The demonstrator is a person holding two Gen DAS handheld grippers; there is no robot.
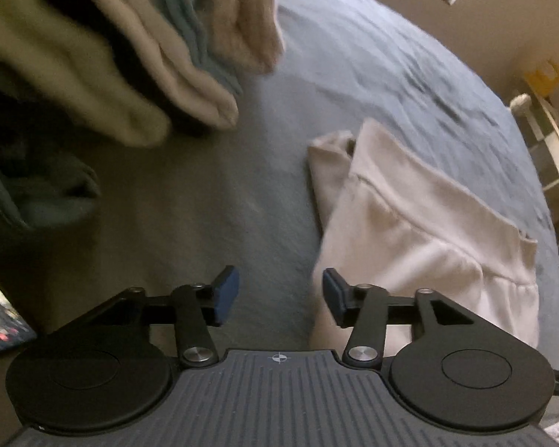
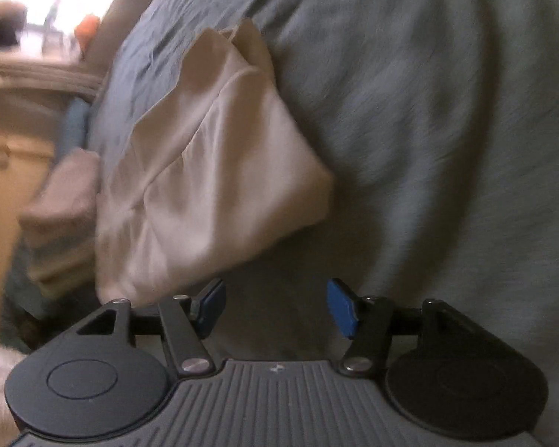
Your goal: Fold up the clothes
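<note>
A cream garment (image 1: 421, 234), folded into a rough bundle, lies on the blue-grey bedspread (image 1: 354, 74). In the left wrist view it sits to the right of my left gripper (image 1: 280, 296), which is open with nothing between its blue pads; the right pad overlaps the garment's near edge. The right wrist view shows the same cream garment (image 2: 205, 171) ahead and to the left of my right gripper (image 2: 275, 307), also open and empty over the bedspread (image 2: 428, 130).
A stack of folded cream, teal and beige clothes (image 1: 138, 56) lies at the upper left of the left wrist view; the stack (image 2: 61, 219) also shows at the left edge of the right wrist view. A phone (image 1: 0, 320) rests at the lower left. Furniture (image 1: 551, 149) stands beyond the bed.
</note>
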